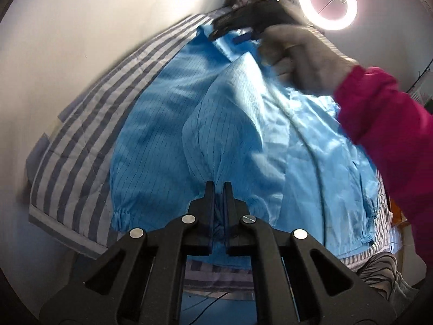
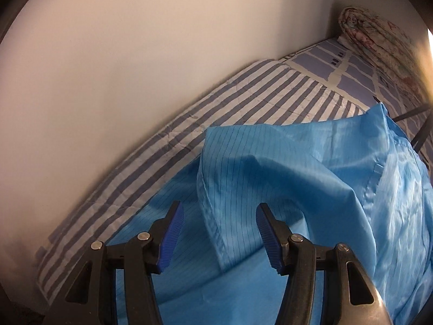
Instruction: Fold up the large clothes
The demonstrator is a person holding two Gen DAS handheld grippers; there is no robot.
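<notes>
Right now a large blue garment (image 1: 167,124) lies spread across a bed with a striped sheet (image 1: 81,124), pushed up against a pale wall (image 1: 81,27). The left gripper (image 1: 218,189) points steeply down at the near end of the garment, and its jaws are clenched on a bunched fold of the blue cloth — the fabric gathers into a pinch between the two black fingers and fans out above them. An elastic cuff (image 1: 119,216) of one sleeve lies just to the left of that gripper, near the edge of the sheet.

From the left wrist view the right gripper (image 1: 238,31) hangs over the far end of the garment, blurred, held by a hand (image 1: 305,59) in a pale glove with a pink sleeve (image 1: 389,130) behind it. A ring light (image 1: 328,1) glows on the wall above.

From the right wrist view the right gripper (image 2: 219,227) stands released — its blue pads (image 2: 170,241) are well apart, and a stitched edge of the blue cloth runs up between them without either pad pressing on it. Beyond the garment (image 2: 284,162) the striped sheet (image 2: 216,103) gives way to a blue checked cover (image 2: 338,70), with a rolled flowered quilt (image 2: 379,38) in the far corner.
</notes>
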